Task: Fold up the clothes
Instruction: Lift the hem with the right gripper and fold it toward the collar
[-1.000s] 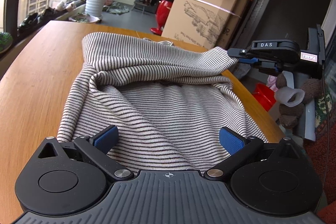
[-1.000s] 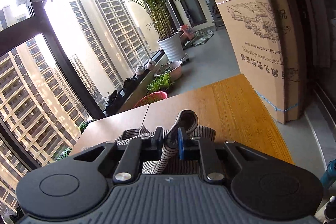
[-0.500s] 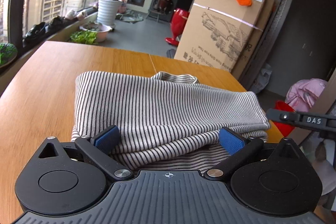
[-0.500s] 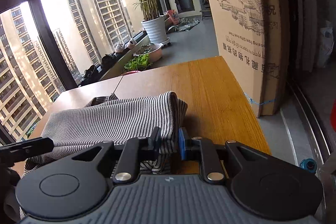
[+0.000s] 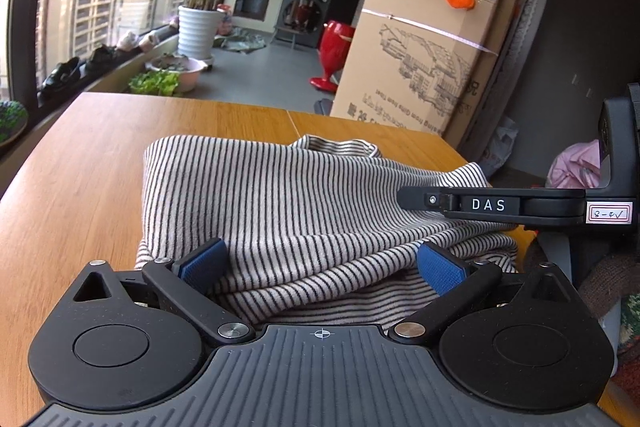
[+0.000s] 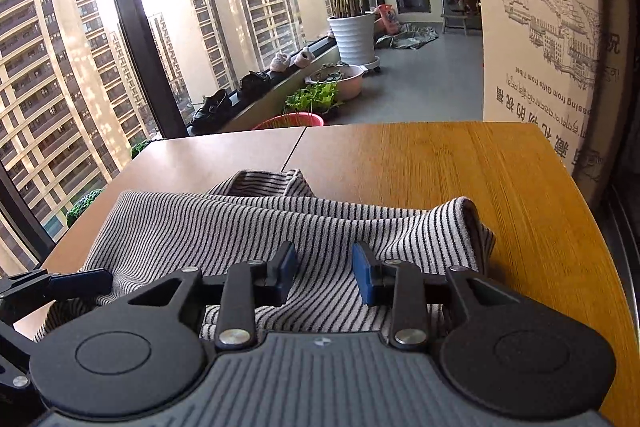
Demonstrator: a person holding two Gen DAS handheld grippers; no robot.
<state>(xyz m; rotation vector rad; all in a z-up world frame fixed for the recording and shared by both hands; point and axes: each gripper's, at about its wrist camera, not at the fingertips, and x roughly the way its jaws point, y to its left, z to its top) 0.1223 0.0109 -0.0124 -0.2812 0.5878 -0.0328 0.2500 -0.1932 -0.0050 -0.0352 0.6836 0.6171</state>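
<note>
Both grippers over striped garment [image 5: 280, 211], frame centre, on table [image 5: 80, 167] — left gripper [image 5: 320, 263] jaws spread wide, gripping nothing; right gripper [image 6: 325, 273] jaws opening, cloth released.

Striped shirt [image 5: 288, 203]: soft knit cloth, matt. Table [image 6: 440, 163]: smooth wood, slight sheen.

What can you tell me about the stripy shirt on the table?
The shirt is soft knit cloth, pale with thin dark stripes. It lies folded over in layers on the wooden table, rumpled, with a rolled fold along its right end and a bit like a collar poking out at the far side. The right gripper sits over its near edge, jaws opening, pads not pressing the cloth. The left gripper is wide open at its near edge.
</note>
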